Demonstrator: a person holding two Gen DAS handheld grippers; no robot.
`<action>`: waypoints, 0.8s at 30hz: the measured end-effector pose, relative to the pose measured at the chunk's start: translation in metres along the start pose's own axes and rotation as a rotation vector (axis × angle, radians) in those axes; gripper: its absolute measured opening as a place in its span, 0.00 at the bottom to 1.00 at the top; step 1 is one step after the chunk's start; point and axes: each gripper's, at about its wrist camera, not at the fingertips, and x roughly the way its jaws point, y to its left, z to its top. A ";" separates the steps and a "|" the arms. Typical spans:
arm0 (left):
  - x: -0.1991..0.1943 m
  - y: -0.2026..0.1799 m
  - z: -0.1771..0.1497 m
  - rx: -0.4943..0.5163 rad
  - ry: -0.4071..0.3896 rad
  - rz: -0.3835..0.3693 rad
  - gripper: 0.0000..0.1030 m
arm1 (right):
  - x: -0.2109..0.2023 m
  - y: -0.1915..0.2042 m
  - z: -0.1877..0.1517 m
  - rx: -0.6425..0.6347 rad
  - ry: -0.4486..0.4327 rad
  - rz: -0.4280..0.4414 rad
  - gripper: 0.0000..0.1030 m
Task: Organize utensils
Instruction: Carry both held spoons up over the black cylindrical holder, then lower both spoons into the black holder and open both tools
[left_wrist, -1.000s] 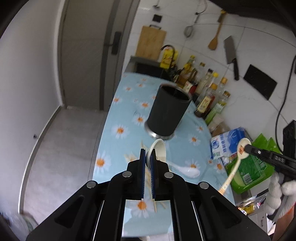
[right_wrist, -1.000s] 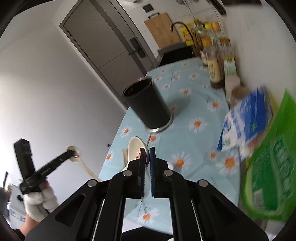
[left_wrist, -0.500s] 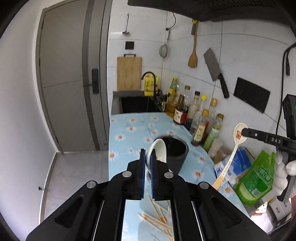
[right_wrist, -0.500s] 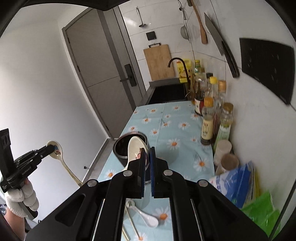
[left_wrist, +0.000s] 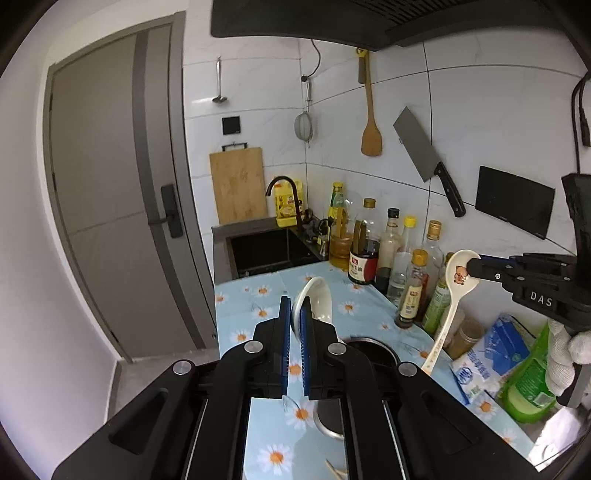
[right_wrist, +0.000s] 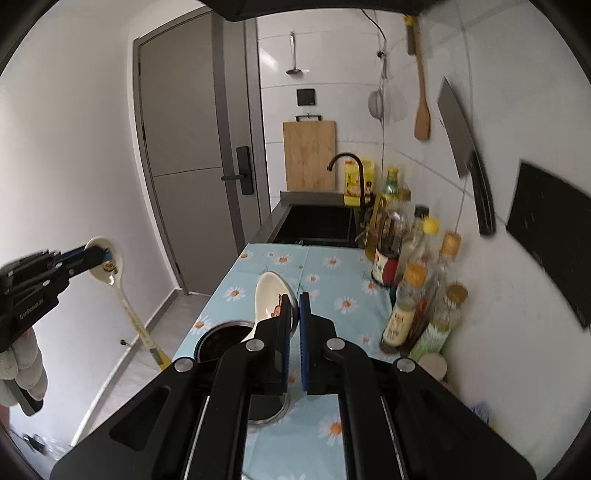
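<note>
My left gripper is shut on the bowl of a white ceramic spoon, held above the dark utensil holder. My right gripper is shut on another white spoon with a cartoon print; its handle points down toward the holder's mouth. In the left wrist view the right gripper holds its spoon at the right. In the right wrist view the left gripper holds its spoon at the left, off the counter's edge.
A daisy-print cloth covers the counter. Sauce bottles line the wall; a blue packet and green bag lie at right. Chopsticks lie near me. A black sink, cutting board, cleaver and spatula are behind.
Both grippers have risen and tilted up with their spoons. The holder now sits low, under the fingers. The right spoon's handle has come over the holder's mouth.
</note>
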 end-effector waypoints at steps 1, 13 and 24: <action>0.008 -0.003 0.003 0.017 -0.004 -0.002 0.04 | 0.005 0.002 0.003 -0.007 0.000 -0.003 0.05; 0.076 -0.019 -0.005 0.128 0.080 -0.044 0.04 | 0.072 0.019 0.010 -0.063 0.060 0.006 0.05; 0.117 -0.033 -0.036 0.153 0.187 -0.099 0.04 | 0.119 0.028 -0.015 -0.064 0.158 0.059 0.05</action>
